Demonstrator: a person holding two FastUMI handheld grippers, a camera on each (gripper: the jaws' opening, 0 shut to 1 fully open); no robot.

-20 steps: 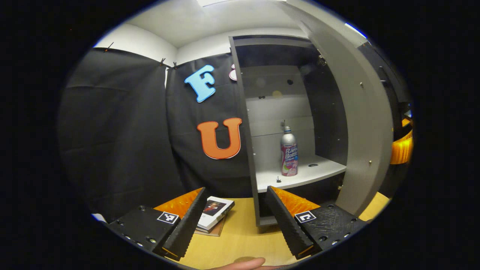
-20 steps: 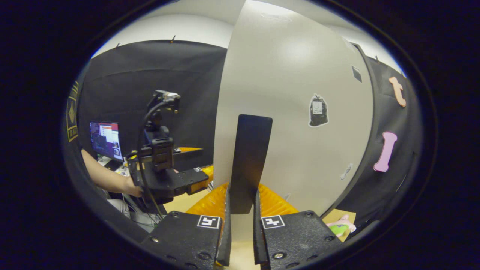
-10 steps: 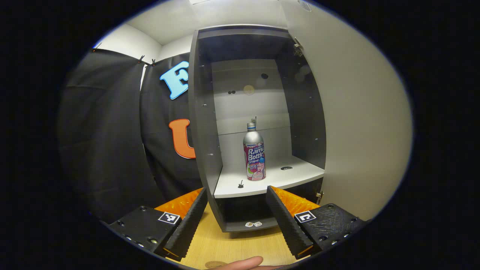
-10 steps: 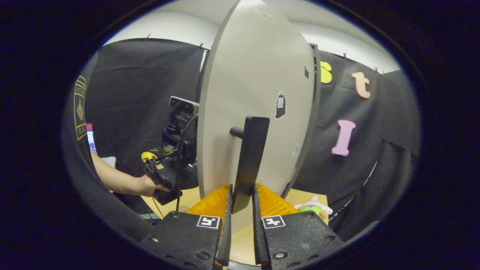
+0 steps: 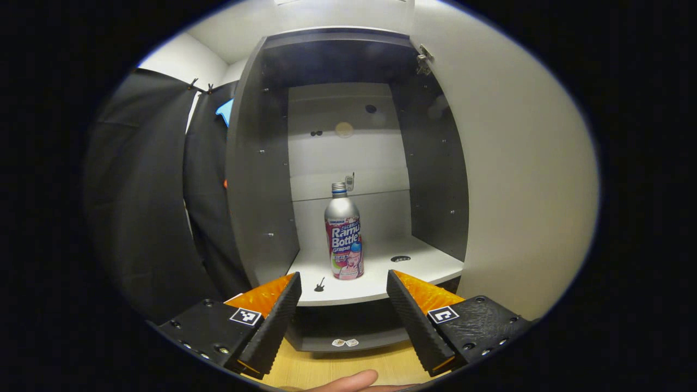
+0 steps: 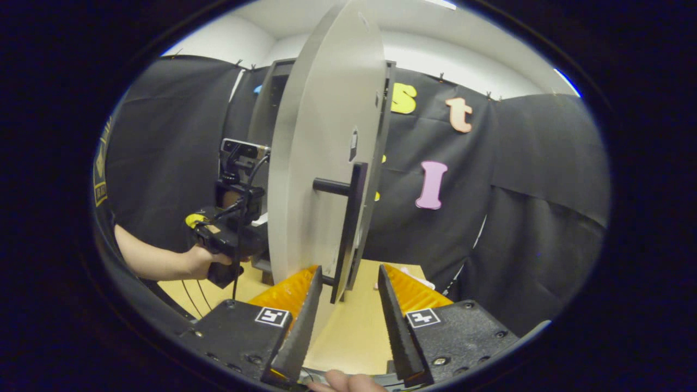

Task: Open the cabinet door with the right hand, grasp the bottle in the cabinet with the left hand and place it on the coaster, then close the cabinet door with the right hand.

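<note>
Door (image 6: 321,163) stands wide, right gripper (image 6: 343,305) spread with the handle (image 6: 348,228) just ahead. Left gripper (image 5: 343,316) gapes before the shelf (image 5: 381,272); bottle (image 5: 343,239) upright on it. Best drive straight in and close around its body.

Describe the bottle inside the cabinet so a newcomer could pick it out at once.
Start at the tall grey cabinet whose door stands swung open. On its pale shelf stands one upright bottle, well ahead of the left gripper. Its silver metal shoulder, screw cap and bright pink-and-white label set it apart from the small dark guitar-shaped sticker and the round hole beside it.
</note>
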